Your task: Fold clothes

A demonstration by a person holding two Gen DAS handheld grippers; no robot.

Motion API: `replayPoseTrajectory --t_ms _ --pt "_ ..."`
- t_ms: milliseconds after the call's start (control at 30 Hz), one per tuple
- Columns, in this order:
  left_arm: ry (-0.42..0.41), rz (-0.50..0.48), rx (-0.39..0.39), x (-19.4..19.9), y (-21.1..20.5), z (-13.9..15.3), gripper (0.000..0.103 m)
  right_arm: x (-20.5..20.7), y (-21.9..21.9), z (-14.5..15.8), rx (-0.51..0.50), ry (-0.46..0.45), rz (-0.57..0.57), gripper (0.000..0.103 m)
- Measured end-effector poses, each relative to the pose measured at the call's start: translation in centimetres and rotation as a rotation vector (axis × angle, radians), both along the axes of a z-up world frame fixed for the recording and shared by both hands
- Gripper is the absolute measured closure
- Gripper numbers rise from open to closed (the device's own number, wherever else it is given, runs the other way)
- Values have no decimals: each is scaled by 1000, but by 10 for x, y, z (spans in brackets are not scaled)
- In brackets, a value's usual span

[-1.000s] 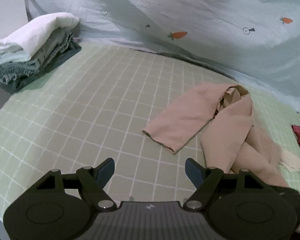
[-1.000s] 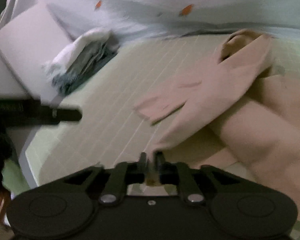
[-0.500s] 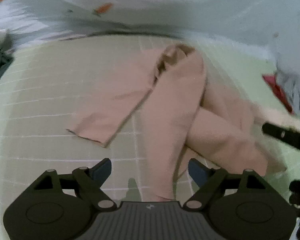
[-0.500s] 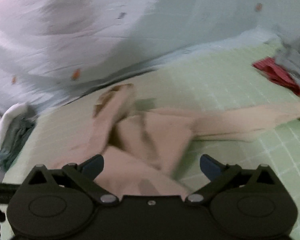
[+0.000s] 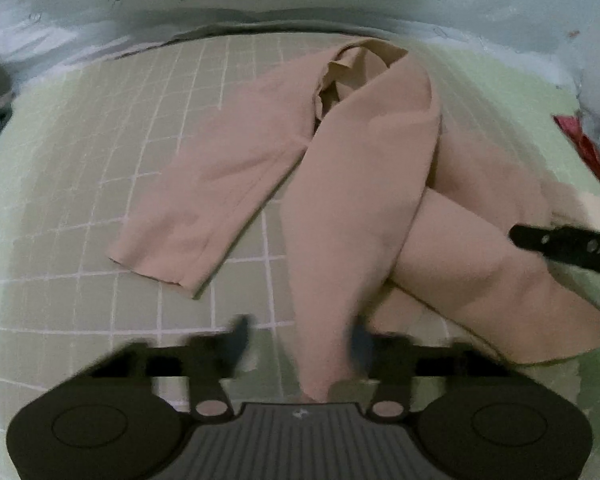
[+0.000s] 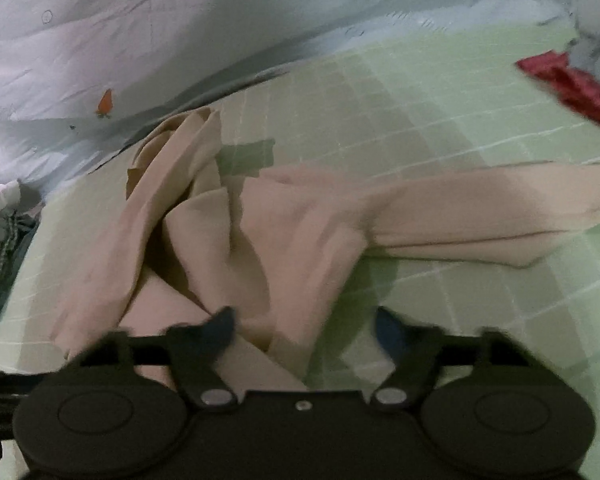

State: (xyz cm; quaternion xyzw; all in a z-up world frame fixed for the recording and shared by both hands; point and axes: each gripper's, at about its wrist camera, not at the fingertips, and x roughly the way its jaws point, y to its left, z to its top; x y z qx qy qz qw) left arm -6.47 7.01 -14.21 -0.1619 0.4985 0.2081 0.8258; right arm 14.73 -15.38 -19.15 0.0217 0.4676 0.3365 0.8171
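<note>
- My left gripper sits low over the green checked sheet, pointing fwd; jaws apart, blurred, w/ a strip of the beige garment running down between the fingers. Not clamped as far as I can tell.
- Right gripper also low, jaws wide apart, nothing held; left finger over the beige garment, right finger over bare sheet.
- Garment lies crumpled mid-bed, one part stretched out toward the right in right-wrist view.
- Carrot-print blanket bunched behind it.
- Red cloth far right.
- Stacked folded clothes at left edge.
</note>
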Motion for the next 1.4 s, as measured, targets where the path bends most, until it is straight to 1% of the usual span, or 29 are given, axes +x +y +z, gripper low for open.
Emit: replayPoseTrajectory --t_ms 33,67,100,167,267,367,467,533,600,633,667,700,733,767,800,833,867,900,933,967,1000,1067,1100,1167,1233,1267,1333,1400 --pt "-5 8 -9 0 2 0 97 1 2 -1 2 -7 13 60" --pt "-10 17 -4 0 1 3 97 2 4 -1 1 -15 32 94" --pt "-19 25 7 -2 0 7 97 1 5 0 -6 -29 48 98" --pt "-48 37 39 -13 0 22 97 -3 1 9 -13 -65 53 98" --pt "-80 98 63 -44 7 46 97 -9 -17 30 -11 -139 12 98" --pt "-66 150 58 -84 12 53 97 -16 -36 53 -9 -207 -34 99" --pt "-52 202 53 -125 18 60 97 -31 -48 67 -20 -244 -39 98" --pt "-38 234 46 -151 20 62 97 -47 -53 68 -27 -241 -23 98" --pt "20 263 13 -169 16 42 97 -62 -54 60 -41 -206 -10 98" --pt "60 282 -12 -176 16 31 96 -68 -54 52 -61 -175 -6 98" --pt "81 294 -24 -179 16 26 96 -74 -53 43 -83 -143 -3 98" --pt "103 307 -36 -183 17 22 92 -79 -51 34 -110 -105 0 97" --pt "124 319 -48 -186 18 17 90 -84 -50 26 -135 -73 4 97" --pt "129 329 -51 -189 19 16 88 -88 -48 23 -155 -67 5 95" --pt "102 331 -36 -190 19 22 79 -92 -48 22 -170 -65 5 90" --pt "79 329 -23 -190 20 27 73 -92 -49 25 -172 -76 -3 86" --pt "55 326 -7 -188 21 33 58 -92 -50 28 -173 -87 -10 67" --pt "27 325 11 -186 22 38 43 -92 -51 31 -173 -101 -19 46" --pt "-4 325 29 -183 24 43 37 -90 -51 36 -169 -125 -32 35" --pt "-24 323 40 -178 27 45 27 -89 -52 41 -165 -148 -44 31" --pt "-35 323 49 -170 30 46 21 -88 -52 46 -162 -172 -54 19" --pt "-36 327 60 -153 37 44 16 -87 -48 51 -162 -225 -52 0" --pt "-32 329 64 -146 41 42 13 -86 -46 53 -161 -247 -49 0" --pt "-44 321 59 -134 48 38 9 -81 -42 51 -165 -249 -29 0" --pt "-62 312 44 -120 56 34 7 -76 -34 46 -172 -226 -6 0" --pt "-67 312 24 -114 62 32 4 -73 -30 44 -176 -215 5 0" --pt "-69 312 -15 -100 77 25 4 -69 -21 37 -192 -199 21 0" --pt "-67 308 -36 -88 88 19 4 -66 -9 29 -218 -176 29 0"
